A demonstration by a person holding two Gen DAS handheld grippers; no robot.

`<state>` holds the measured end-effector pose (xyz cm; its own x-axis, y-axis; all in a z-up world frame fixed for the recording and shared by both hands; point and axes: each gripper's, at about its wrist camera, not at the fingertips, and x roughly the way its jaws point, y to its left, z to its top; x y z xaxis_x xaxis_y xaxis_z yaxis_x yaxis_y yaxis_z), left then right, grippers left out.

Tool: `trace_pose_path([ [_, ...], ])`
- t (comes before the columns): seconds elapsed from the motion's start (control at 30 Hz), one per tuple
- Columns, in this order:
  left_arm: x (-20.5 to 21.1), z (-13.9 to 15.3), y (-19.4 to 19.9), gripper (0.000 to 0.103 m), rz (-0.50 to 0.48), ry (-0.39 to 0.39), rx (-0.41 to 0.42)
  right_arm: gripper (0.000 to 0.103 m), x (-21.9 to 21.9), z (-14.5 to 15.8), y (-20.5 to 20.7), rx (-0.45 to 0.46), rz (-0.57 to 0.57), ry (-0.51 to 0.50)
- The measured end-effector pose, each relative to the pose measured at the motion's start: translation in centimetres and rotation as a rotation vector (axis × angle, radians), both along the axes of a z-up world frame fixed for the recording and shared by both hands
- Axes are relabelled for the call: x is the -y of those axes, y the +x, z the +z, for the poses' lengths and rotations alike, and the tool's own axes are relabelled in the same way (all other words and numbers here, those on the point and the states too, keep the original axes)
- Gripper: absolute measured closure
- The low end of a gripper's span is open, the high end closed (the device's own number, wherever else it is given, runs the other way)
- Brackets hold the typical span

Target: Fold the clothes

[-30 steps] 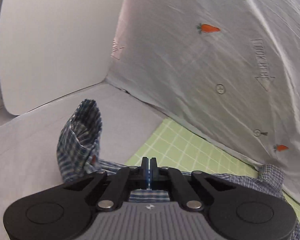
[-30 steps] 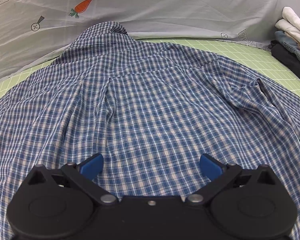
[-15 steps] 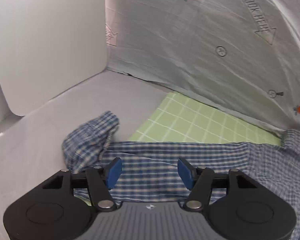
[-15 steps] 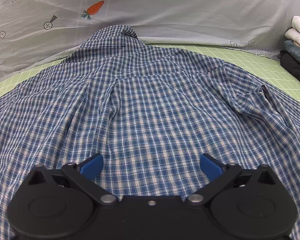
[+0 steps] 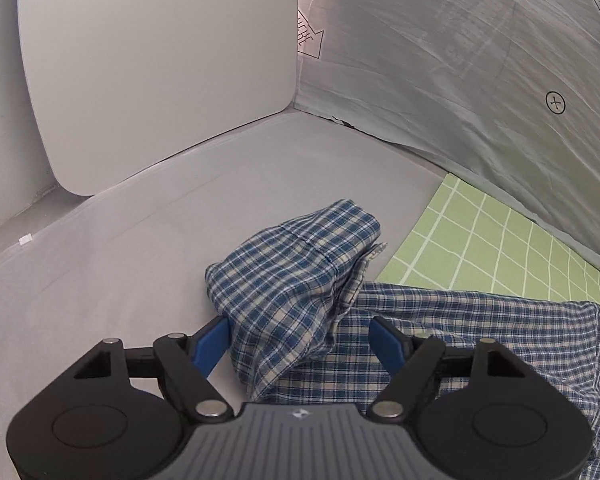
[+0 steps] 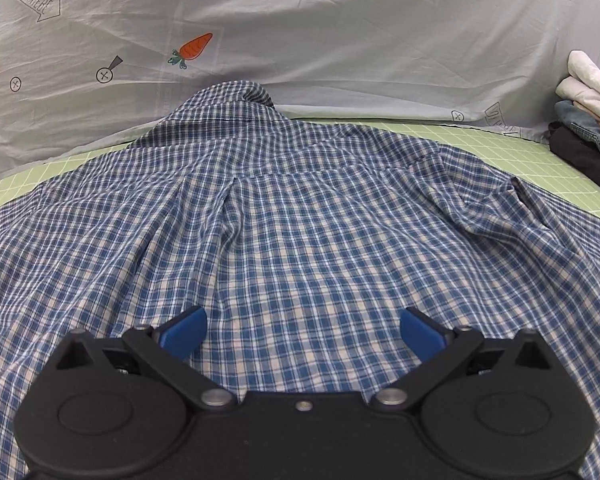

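While the right gripper (image 6: 302, 330) hovers wide over the shirt (image 6: 284, 220), the left gripper (image 5: 300, 338) closes around the bunched sleeve (image 5: 296, 280) lying directly ahead.

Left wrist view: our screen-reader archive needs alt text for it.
The left gripper is closing its jaws around a bunched sleeve of a blue plaid shirt lying across a grey table and green grid mat.
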<state>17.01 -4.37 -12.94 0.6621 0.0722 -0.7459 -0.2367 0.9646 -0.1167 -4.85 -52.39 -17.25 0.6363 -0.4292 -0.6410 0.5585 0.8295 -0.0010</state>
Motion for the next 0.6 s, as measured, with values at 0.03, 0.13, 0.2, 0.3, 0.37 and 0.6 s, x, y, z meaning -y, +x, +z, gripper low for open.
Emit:
trace_pose_path([
  [0.03, 0.3, -0.1, 0.1, 0.08, 0.003, -0.018, -0.004, 0.0, 0.0, 0.0, 0.0, 0.0, 0.0, 0.0],
  [0.13, 2.0, 0.3, 0.0, 0.095, -0.018, -0.05, -0.015, 0.0, 0.0, 0.0, -0.1, 0.0, 0.001, 0.0],
  [0.2, 4.6, 1.2, -0.7, 0.096, -0.116, -0.103, 0.031, 0.0, 0.0, 0.0, 0.0, 0.0, 0.001, 0.0],
  [0.3, 9.0, 3.0, -2.1, 0.096, -0.296, -0.219, 0.097, 0.0, 0.0, 0.0, 0.0, 0.0, -0.001, 0.0],
  [0.37, 12.4, 4.0, -3.2, 0.096, -0.435, -0.306, 0.13, 0.0, 0.0, 0.0, 0.0, 0.0, -0.001, 0.0],
  [0.6, 21.6, 1.0, -6.4, 0.037, -0.696, -0.205, -0.031, 0.0, 0.0, 0.2, 0.0, -0.003, -0.008, 0.001],
])
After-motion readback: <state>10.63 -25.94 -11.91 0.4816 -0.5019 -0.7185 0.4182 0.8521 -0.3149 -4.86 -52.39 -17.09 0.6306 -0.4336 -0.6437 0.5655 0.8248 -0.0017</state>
